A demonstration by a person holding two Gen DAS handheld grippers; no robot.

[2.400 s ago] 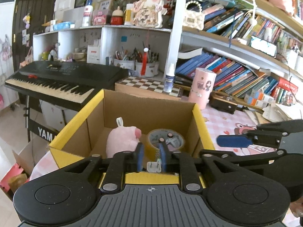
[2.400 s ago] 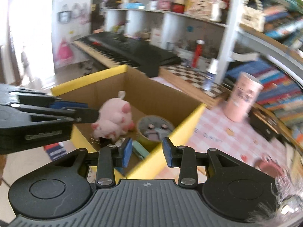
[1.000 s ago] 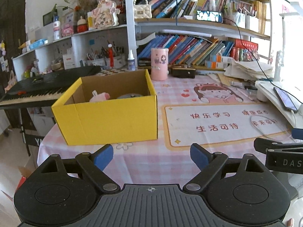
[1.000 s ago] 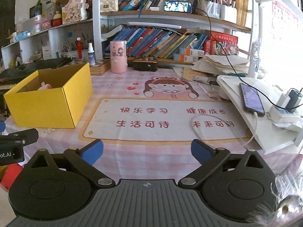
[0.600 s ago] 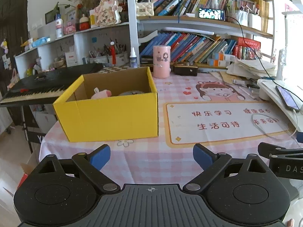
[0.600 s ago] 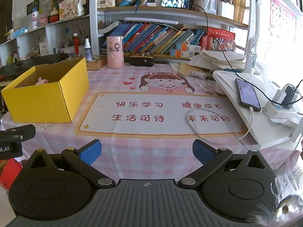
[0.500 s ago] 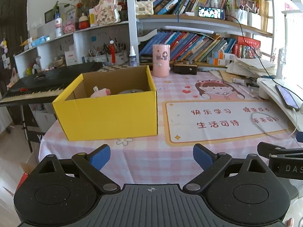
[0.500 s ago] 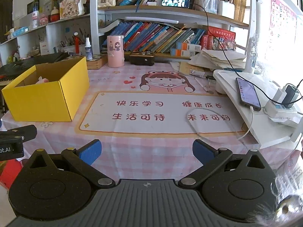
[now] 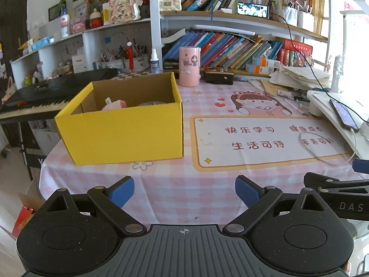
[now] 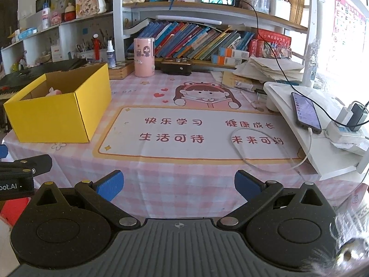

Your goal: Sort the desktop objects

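A yellow cardboard box (image 9: 124, 136) stands on the left of the pink checked tablecloth; it also shows in the right wrist view (image 10: 55, 120). A pink plush toy (image 9: 114, 105) and the top of a tape roll (image 9: 150, 103) lie inside it. My left gripper (image 9: 184, 191) is open and empty, held back off the table's front edge. My right gripper (image 10: 178, 185) is open and empty too, off the front edge, to the right of the left one.
A printed desk mat (image 10: 196, 133) covers the table's middle, with a white cable loop (image 10: 258, 147) on it. A white stand with a phone (image 10: 304, 112) and chargers is at right. A pink cylinder (image 9: 189, 67), bookshelves and a keyboard piano (image 9: 46, 97) lie behind.
Both grippers have pulled back from over the box to the table's front edge and opened wide. The small item the left gripper held 2.4 s ago is gone from its fingers.
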